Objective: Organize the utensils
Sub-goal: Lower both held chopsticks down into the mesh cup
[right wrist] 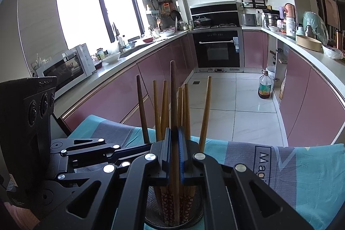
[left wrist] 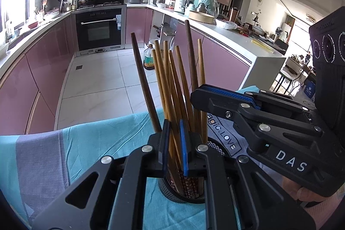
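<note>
A black mesh holder (left wrist: 183,193) stands on a teal and grey cloth (left wrist: 90,143) and holds several wooden chopsticks (left wrist: 172,83). My left gripper (left wrist: 174,150) is nearly shut around a few light chopsticks just above the holder's rim. My right gripper (right wrist: 174,154) is shut on a dark brown chopstick (right wrist: 173,96) standing in the same holder (right wrist: 172,217). The right gripper also shows in the left wrist view (left wrist: 226,96), reaching in from the right. The left gripper shows in the right wrist view (right wrist: 133,149), coming from the left.
The cloth-covered table (right wrist: 301,165) ends at a tiled kitchen floor (right wrist: 237,105). Pink cabinets (left wrist: 32,70) line both sides, with an oven (left wrist: 99,29) at the far end. An oil bottle (right wrist: 264,87) stands on the floor. A microwave (right wrist: 64,68) sits on the left counter.
</note>
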Demonstrator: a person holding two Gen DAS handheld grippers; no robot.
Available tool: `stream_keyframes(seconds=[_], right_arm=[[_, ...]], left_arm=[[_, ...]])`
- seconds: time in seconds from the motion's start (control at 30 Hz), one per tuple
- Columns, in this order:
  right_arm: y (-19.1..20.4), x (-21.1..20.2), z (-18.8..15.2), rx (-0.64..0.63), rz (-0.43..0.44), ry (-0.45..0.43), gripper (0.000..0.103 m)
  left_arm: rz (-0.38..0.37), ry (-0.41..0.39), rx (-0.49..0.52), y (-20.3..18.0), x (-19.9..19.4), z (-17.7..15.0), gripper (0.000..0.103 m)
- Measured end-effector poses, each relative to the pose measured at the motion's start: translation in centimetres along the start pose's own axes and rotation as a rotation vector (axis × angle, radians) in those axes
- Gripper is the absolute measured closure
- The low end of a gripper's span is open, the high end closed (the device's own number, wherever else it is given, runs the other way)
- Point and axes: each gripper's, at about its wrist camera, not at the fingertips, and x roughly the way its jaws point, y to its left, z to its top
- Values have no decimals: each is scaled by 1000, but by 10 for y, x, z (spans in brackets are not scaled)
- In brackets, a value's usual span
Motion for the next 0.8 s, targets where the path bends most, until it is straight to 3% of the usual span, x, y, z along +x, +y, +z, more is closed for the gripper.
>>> stream_keyframes(seconds=[0.57, 0.8], right_arm=[[-1, 11, -4, 8, -8, 9, 96], [-2, 5, -8, 12, -9, 3, 95]], left_arm=[[-1, -3, -3, 2, 0, 0, 93], [5, -31, -2, 3, -9, -3, 86]])
